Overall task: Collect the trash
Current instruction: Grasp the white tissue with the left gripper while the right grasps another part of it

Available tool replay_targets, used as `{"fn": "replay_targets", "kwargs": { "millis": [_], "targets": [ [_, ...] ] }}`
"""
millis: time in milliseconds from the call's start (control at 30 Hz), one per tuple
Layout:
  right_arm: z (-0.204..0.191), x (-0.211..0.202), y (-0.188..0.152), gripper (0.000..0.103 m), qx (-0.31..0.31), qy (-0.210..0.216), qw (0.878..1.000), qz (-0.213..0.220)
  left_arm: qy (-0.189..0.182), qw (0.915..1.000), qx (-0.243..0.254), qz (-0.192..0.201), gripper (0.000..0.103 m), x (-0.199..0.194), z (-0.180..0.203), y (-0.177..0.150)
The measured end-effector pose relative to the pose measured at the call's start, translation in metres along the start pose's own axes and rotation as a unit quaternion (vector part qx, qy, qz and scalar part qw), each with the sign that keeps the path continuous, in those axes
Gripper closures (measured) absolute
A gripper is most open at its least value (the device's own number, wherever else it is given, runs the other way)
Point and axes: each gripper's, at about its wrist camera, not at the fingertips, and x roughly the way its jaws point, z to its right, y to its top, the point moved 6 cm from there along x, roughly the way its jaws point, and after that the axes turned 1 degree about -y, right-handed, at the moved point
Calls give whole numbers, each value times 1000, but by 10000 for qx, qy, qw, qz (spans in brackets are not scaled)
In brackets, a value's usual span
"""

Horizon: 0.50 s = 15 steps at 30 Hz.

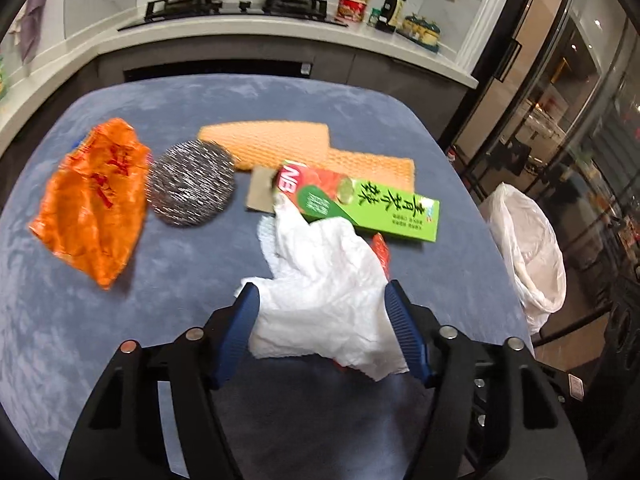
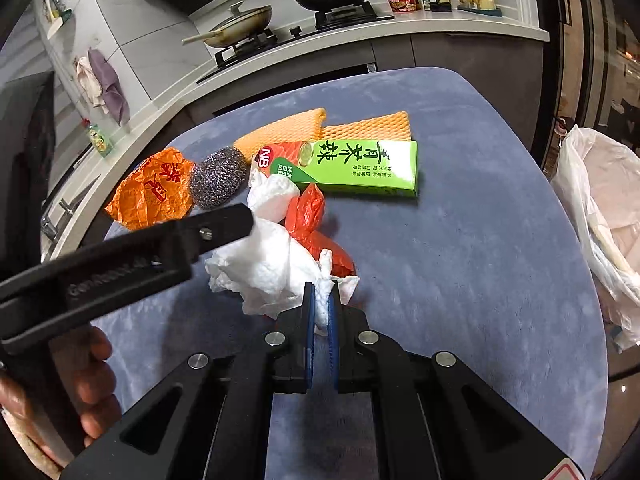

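Note:
A crumpled white tissue (image 1: 328, 264) lies on the blue-grey table cover (image 1: 180, 248), partly over a red-orange plastic bag (image 2: 312, 216). My left gripper (image 1: 320, 286) straddles the tissue. Its blue pads stand wide apart, and the paper reaches both without looking squeezed. My right gripper (image 2: 321, 292) is shut on a twisted end of the same tissue (image 2: 272, 264). One black finger (image 2: 216, 228) of the left gripper reaches the tissue from the left in the right wrist view. Beyond lie a green box (image 1: 360, 204), a steel scourer (image 1: 190, 186) and an orange wrapper (image 1: 96, 200).
Orange foam netting (image 1: 280, 140) lies behind the box, and a cardboard scrap (image 1: 260, 192) beside it. A bin lined with a white bag (image 2: 600, 200) stands off the table's right edge. A kitchen counter with pans runs behind. A hand (image 2: 92, 380) holds the left gripper.

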Motion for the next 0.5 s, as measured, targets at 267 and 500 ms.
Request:
{"fn": "replay_targets", "kwargs": {
  "millis": [267,500],
  "targets": [
    [4,1,0,97,65,89,9999,14,-67,9997,217,-123,94,7,11,-7],
    [13,-9,6,97,151,25,9998,156,156,9996,51,246,97,-27,-8,7]
  ]
}}
